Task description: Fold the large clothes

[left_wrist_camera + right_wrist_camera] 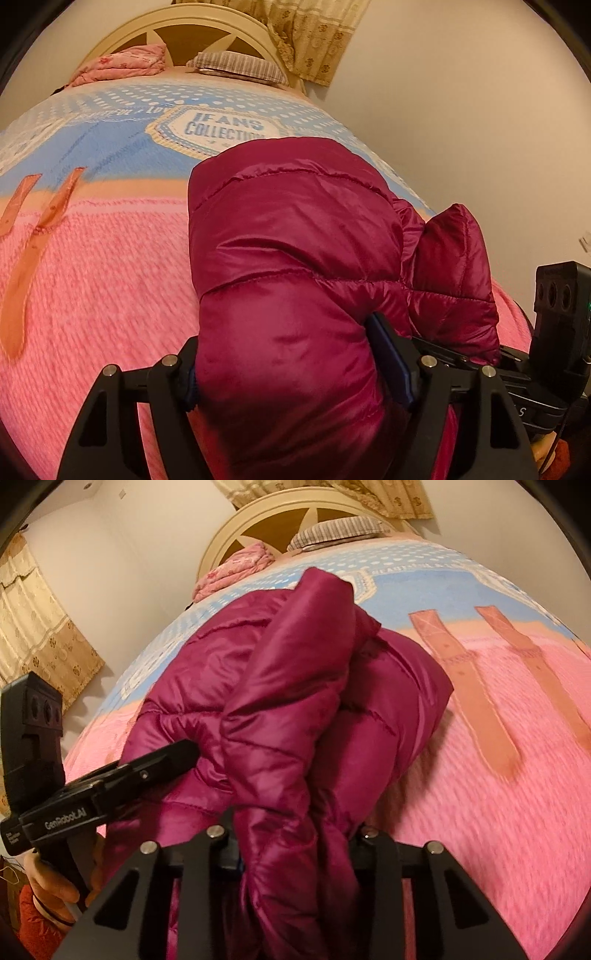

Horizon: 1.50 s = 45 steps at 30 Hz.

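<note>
A magenta quilted puffer jacket (291, 236) lies bunched on the bed's pink and blue blanket (96, 280). My left gripper (295, 373) is shut on a thick fold of the jacket, its fingers pressed into both sides. In the right wrist view the jacket (280, 686) rises in a heap, and my right gripper (295, 853) is shut on another bundle of its fabric. The left gripper (173, 755) also shows at the left of the right wrist view, and the right gripper's body (557, 314) shows at the right edge of the left wrist view.
A cream headboard (192, 29) stands at the far end with a pink folded cover (122, 62) and a striped pillow (240, 66). A curtain (314, 33) hangs behind. A wall (461, 129) runs along the bed's right side.
</note>
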Motion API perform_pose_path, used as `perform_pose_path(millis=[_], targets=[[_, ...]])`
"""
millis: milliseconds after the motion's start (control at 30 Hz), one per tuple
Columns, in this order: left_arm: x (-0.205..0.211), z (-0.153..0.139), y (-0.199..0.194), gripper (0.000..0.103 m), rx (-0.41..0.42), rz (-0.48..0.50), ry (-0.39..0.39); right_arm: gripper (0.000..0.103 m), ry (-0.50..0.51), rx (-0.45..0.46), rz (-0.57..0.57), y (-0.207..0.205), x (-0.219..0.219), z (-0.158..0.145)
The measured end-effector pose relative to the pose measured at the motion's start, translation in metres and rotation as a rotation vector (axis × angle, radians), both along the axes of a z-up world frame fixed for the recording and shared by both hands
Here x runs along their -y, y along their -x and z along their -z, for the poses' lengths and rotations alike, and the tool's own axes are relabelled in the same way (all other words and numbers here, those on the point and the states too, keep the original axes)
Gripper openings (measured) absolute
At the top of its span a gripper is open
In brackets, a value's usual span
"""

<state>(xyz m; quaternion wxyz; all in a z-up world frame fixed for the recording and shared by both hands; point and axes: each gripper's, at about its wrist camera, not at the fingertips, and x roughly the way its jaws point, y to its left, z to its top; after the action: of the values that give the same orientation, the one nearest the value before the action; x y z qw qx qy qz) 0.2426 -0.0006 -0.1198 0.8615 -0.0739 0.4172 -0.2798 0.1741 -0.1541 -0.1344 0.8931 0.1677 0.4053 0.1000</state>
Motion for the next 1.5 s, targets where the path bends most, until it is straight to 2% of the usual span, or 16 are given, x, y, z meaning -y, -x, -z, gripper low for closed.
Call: perform_pose_path(millis=[200,433,633,800,967,1133,1367,1500], targets=[[0.027,-0.017,0.027,0.075,0.013,0.076,0.018,0.035,-0.002,0.020,0.047,0.039,0.014,-0.012],[0.076,-0.046,0.054,0.075,0.056,0.188,0.064,0.035,0.017,0.098,0.131,0.086,0.048,-0.042],[0.150,-0.062,0.069,0.075,0.079,0.310,0.094,0.035,0.065,0.164,0.251,0.132,0.094,-0.065],[0.210,-0.059,0.074,0.075,0.119,0.378,0.070,0.035,0.107,0.194,0.380,0.153,0.136,-0.062],[0.256,-0.039,0.064,0.075,0.099,0.376,0.026,0.034,0.087,0.172,0.461,0.142,0.174,-0.041],[0.286,-0.023,0.057,0.075,0.085,0.351,-0.055,0.034,0.036,0.128,0.483,0.124,0.205,-0.026],[0.300,-0.001,0.052,0.076,0.049,0.296,-0.111,0.034,-0.063,0.085,0.496,0.108,0.231,-0.008],[0.303,0.007,0.052,0.081,0.058,0.283,-0.126,0.037,-0.138,0.069,0.503,0.112,0.241,0.004]])
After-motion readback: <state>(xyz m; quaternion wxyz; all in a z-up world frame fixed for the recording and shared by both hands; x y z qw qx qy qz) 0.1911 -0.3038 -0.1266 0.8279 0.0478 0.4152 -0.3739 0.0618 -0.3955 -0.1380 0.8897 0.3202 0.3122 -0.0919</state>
